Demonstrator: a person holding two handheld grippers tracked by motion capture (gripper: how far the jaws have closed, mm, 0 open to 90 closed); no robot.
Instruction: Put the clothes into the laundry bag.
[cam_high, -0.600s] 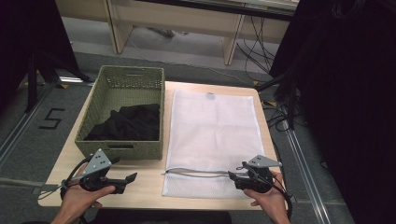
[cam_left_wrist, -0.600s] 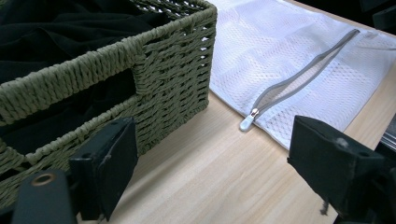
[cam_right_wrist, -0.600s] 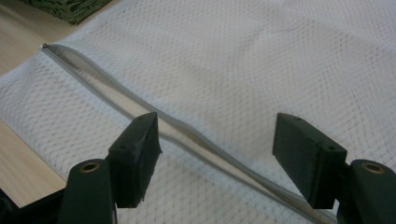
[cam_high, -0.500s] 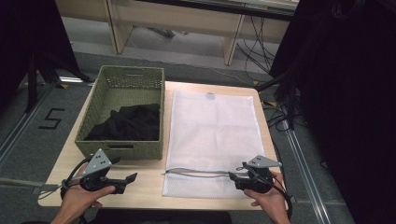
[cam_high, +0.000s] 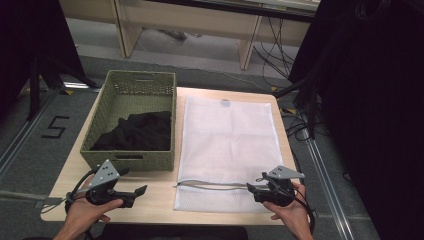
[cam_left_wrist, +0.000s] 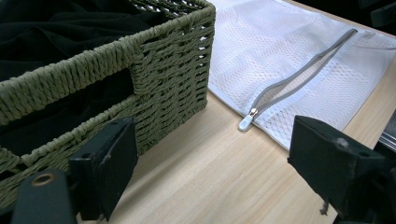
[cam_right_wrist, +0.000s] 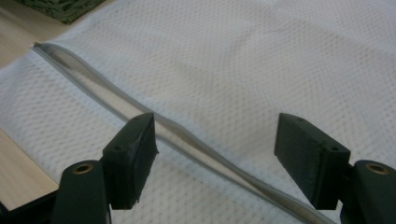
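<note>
A white mesh laundry bag (cam_high: 227, 145) lies flat on the wooden table (cam_high: 150, 200), its grey zipper (cam_high: 212, 185) running along the near end. The zipper pull (cam_left_wrist: 246, 122) sits at the bag's left corner. A green woven basket (cam_high: 131, 90) holding black clothing (cam_high: 135, 131) stands left of the bag. My left gripper (cam_high: 141, 190) rests open on the table in front of the basket, pointing toward the zipper pull. My right gripper (cam_high: 259, 179) is open over the zipper's right end, its jaws (cam_right_wrist: 215, 154) straddling the grey zipper (cam_right_wrist: 140, 116) without pressing on it.
Beyond the table's far edge are a wooden desk frame (cam_high: 190, 20) and loose cables (cam_high: 272, 55) on the grey floor. A floor marking "5" (cam_high: 56, 127) lies to the left. Dark drapes (cam_high: 370, 100) hang at the right.
</note>
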